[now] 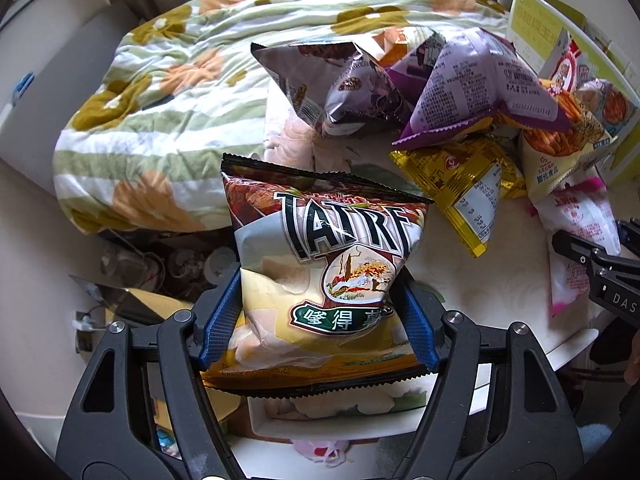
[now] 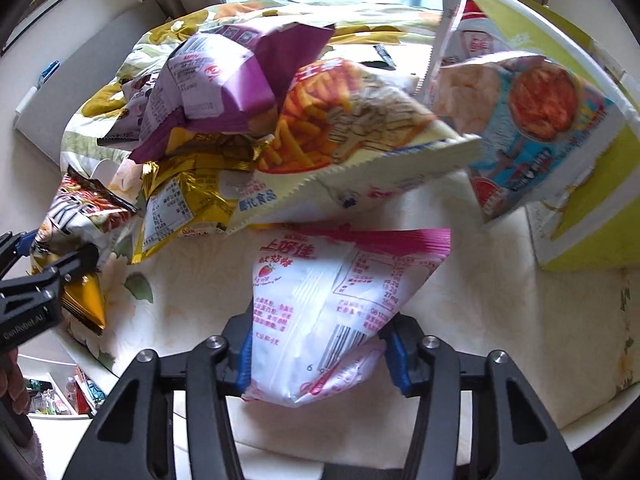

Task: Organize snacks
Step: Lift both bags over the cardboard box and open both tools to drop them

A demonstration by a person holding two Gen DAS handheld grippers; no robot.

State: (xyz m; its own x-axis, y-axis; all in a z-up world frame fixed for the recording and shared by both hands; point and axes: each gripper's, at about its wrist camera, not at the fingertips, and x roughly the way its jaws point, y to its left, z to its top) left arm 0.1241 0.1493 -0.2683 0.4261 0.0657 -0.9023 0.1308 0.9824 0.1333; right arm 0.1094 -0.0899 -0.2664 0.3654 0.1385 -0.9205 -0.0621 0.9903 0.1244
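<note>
Now, left gripper: clamped on brown chip bag, lifted.
Right gripper: pinching pink-white bag.
Advice: raise both bags clear of the pile; keep squeeze gentle.

wrist cams, close, downward, shared snack pile

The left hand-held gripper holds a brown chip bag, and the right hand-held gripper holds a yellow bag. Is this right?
Not quite. The right hand-held gripper holds a white and pink bag, as the right wrist view shows. The left hand-held gripper does hold the brown chip bag.
</note>
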